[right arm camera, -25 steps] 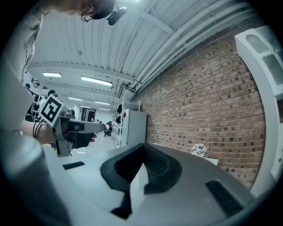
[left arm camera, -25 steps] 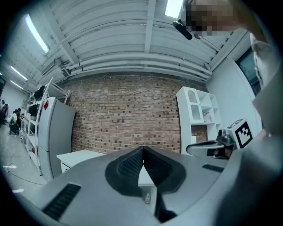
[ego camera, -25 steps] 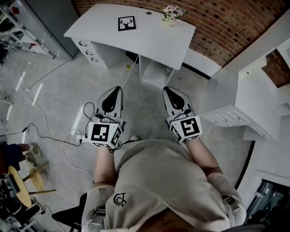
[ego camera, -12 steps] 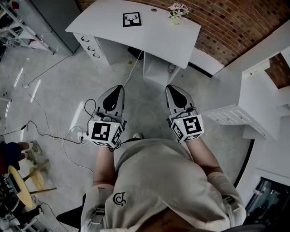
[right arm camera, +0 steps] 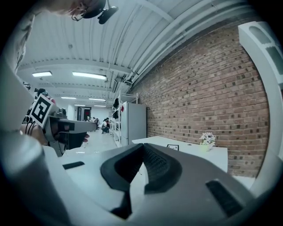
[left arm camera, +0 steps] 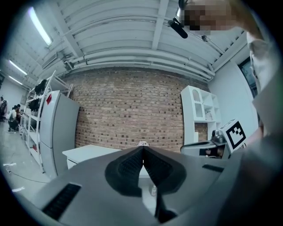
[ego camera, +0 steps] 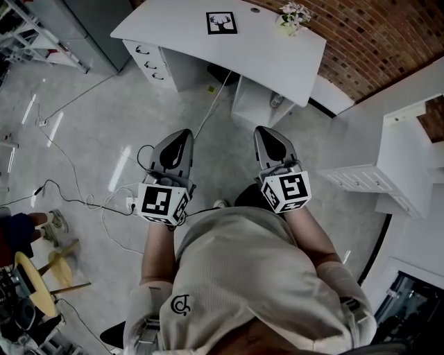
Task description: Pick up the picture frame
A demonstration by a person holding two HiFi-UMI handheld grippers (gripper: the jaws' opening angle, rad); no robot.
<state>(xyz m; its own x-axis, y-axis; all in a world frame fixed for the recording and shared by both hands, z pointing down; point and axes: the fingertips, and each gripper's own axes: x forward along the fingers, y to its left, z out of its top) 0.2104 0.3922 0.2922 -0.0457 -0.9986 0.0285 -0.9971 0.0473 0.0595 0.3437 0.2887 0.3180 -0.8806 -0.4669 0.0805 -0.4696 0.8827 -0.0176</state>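
Clearly, left gripper [ego camera: 184, 135] and right gripper [ego camera: 263, 133] hang well short of the tabletop [ego camera: 173, 38], jaws closed, empty; arriving shut, they'd shove the picture frame [ego camera: 221, 22] across it.

Frame [ego camera: 222, 23] – small, square, with a black border and a white picture showing a black antlered deer head. It sits on the white desk [ego camera: 180, 35] toward the far edge, about mid-length, with bare top all round it and nothing touching it. Flowers [ego camera: 294, 12] stand near, off to its right. In the right gripper view it is only a tiny dark rectangle [right arm camera: 173, 147] – can't tell whether it lies flat or is propped up.
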